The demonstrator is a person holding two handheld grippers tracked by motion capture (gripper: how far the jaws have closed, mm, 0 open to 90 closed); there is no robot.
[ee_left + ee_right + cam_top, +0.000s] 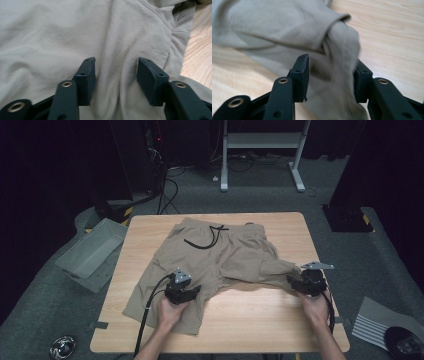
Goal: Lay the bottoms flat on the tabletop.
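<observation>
One pair of beige shorts (215, 262) spread over the middle of the tabletop (260, 320), waistband at the far edge | left gripper (183, 292) jaws apart, a fabric ridge between them, near the front-left leg | right gripper (306, 283) jaws apart around the right leg's hem by the right edge, can't tell if it's pinching

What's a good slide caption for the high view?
Two hand-held grippers, left and right, work tan shorts spread on a wooden table.

Dim room, grey carpet floor (260, 195), white metal frame legs (260, 150), grey bin (90, 252) beside wooden table (280, 320), trailing cables (167, 195)
</observation>
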